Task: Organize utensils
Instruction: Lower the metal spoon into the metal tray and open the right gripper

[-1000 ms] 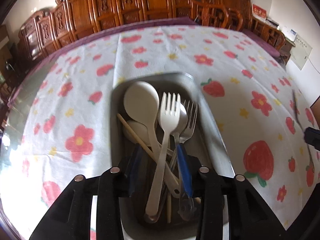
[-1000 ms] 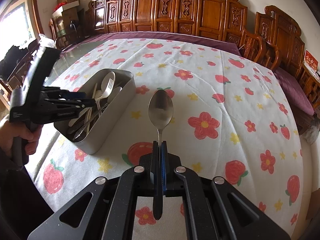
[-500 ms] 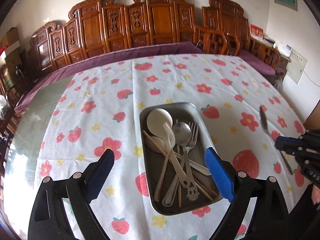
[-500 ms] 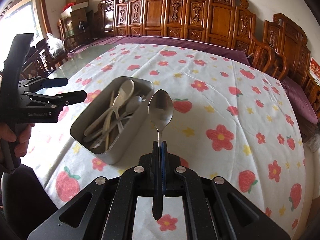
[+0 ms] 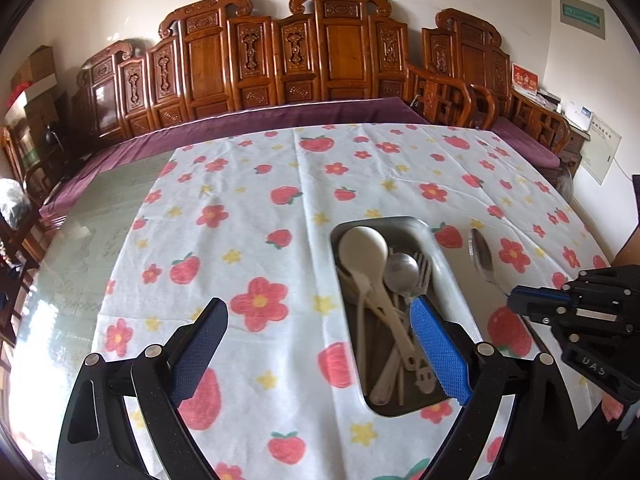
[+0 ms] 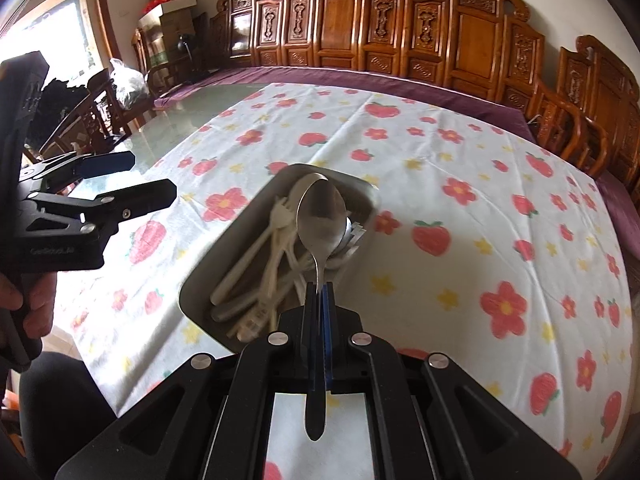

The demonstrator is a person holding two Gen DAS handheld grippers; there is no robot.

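Observation:
A grey metal tray (image 5: 456,280) (image 6: 224,256) on the flowered tablecloth holds white plastic spoons and forks, a metal spoon, metal forks and chopsticks. My right gripper (image 6: 319,292) is shut on a metal spoon (image 6: 322,216) by its handle, bowl forward, over the tray's near right side. That spoon (image 5: 480,250) and the right gripper (image 5: 520,304) show at the right of the left wrist view. My left gripper (image 5: 316,344) is open and empty, held above the table left of the tray; it also shows in the right wrist view (image 6: 132,180).
The tablecloth (image 5: 260,208) covers part of a glass-topped table (image 5: 100,208). Carved wooden chairs (image 5: 340,52) line the far side. A person's hand (image 6: 16,312) holds the left gripper's handle. Boxes and bags (image 6: 132,80) sit at the far left.
My left gripper has let go of the white fork, opened wide and drawn back and left from the tray. My right gripper has carried the metal spoon left, over the tray.

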